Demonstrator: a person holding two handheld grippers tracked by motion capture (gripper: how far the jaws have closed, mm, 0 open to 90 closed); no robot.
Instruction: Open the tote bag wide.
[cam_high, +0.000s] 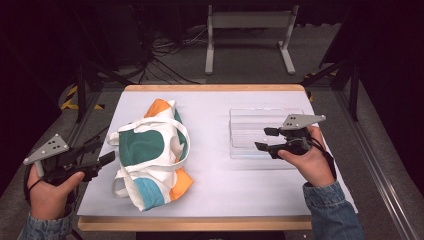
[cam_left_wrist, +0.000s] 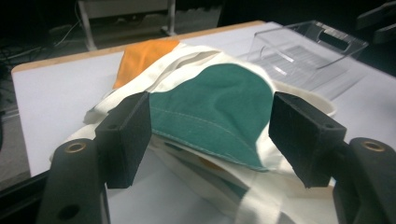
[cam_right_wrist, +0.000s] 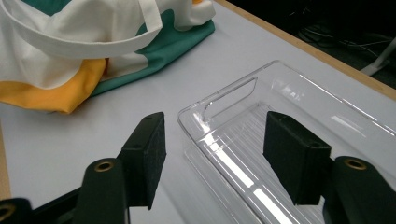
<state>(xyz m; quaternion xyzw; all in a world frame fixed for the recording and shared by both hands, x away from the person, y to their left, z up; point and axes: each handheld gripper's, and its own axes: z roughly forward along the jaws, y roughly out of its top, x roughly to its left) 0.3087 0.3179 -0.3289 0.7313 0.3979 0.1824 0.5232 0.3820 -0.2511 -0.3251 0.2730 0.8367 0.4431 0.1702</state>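
One cloth bag (cam_high: 150, 160) in white, green, orange and blue, one clear plastic tray (cam_high: 247, 134), two handheld grippers, left (cam_high: 102, 154) and right (cam_high: 264, 138), one table (cam_high: 215, 185), perhaps one metal stand (cam_high: 250, 30) behind

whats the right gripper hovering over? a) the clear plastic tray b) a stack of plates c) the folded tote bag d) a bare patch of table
a: the right gripper sits with its jaws open over the near corner of the clear plastic tray, while the tote bag lies apart on the other side of the table.
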